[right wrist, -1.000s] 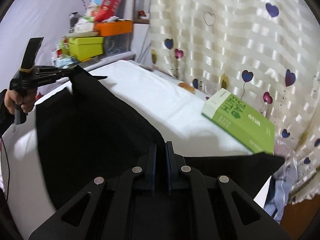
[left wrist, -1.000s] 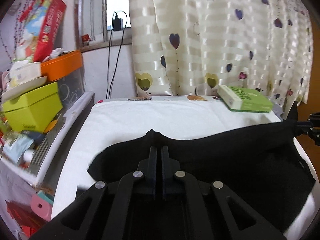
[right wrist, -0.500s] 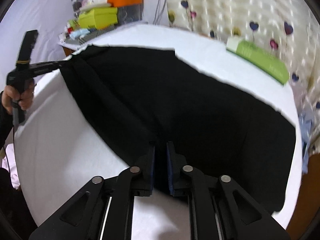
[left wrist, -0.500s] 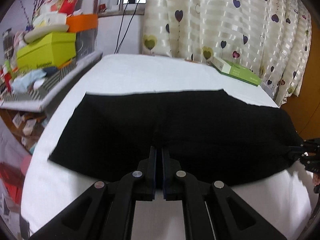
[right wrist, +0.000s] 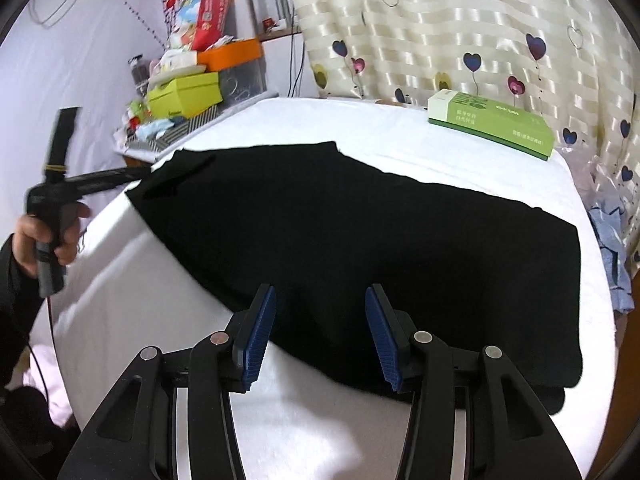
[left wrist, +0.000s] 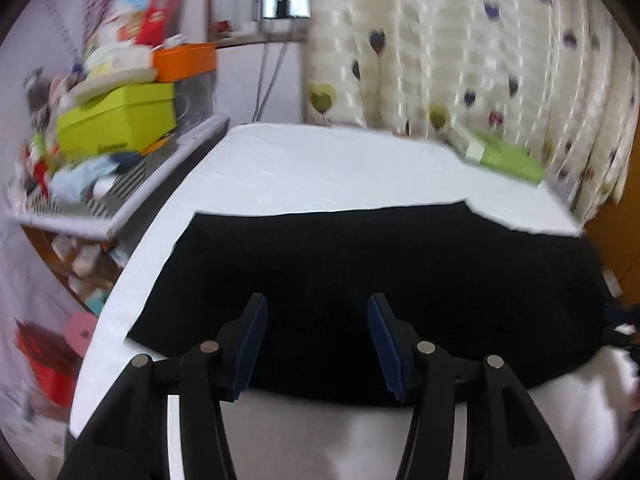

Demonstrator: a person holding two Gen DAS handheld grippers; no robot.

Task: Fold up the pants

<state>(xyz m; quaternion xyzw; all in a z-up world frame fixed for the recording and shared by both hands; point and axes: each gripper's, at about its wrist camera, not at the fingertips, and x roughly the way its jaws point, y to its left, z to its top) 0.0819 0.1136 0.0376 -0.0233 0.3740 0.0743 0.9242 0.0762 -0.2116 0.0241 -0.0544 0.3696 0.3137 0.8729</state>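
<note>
The black pants (right wrist: 360, 248) lie spread flat on the white table (right wrist: 360, 132), in one wide dark panel that reaches from the left edge almost to the right edge. The left tongs (left wrist: 316, 340) and the right tongs (right wrist: 320, 334) both stand apart, with blue pads visible, and they hold nothing; each hovers just above the near hem of the cloth. The fabric looks soft, thin and light, so it will probably sag and wrinkle when it is lifted, and it gives no stiff edge to push. A good place to take hold seems to be the two near corners, pinching through all layers together. A green box (right wrist: 492, 126) rests near the far edge, well apart from the pants.
</note>
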